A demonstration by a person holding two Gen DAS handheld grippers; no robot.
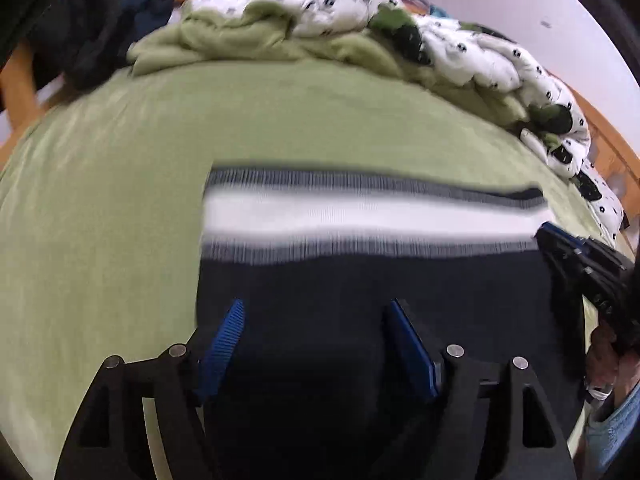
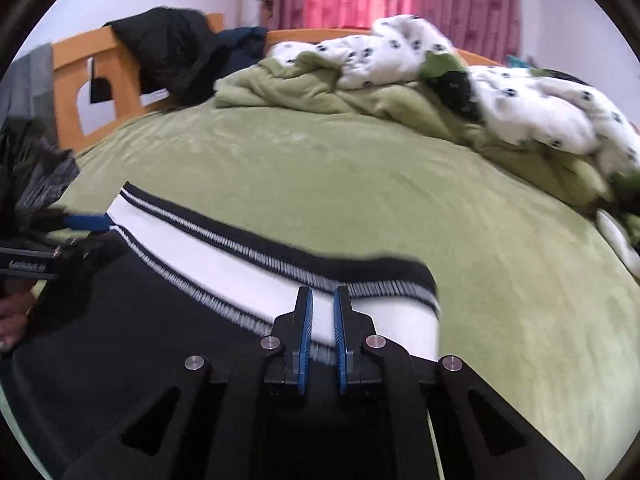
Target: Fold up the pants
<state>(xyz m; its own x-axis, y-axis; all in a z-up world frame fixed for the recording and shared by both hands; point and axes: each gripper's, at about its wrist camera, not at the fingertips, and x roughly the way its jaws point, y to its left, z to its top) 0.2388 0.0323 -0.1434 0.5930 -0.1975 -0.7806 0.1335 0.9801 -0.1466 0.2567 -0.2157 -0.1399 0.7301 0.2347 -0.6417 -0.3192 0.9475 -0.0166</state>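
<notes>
Dark pants [image 1: 360, 276] with a white band edged in grey stripes lie flat on the green bed sheet [image 1: 120, 200]. My left gripper [image 1: 316, 308] hovers open over the dark cloth, blue pads wide apart and nothing between them. In the right wrist view the pants [image 2: 140, 320] fill the lower left. My right gripper [image 2: 322, 292] is shut above the white band near the pants' right edge; the cloth seen through the thin slit lies flat. The right gripper [image 1: 560, 240] also shows at the pants' right edge, and the left gripper [image 2: 80, 232] at their left corner.
A crumpled green blanket [image 2: 320, 92] and a white patterned quilt [image 2: 540, 104] are heaped at the far side of the bed. Dark clothes [image 2: 176, 52] hang over the orange wooden headboard [image 2: 72, 92]. A person's hand [image 1: 604, 356] holds the right gripper's handle.
</notes>
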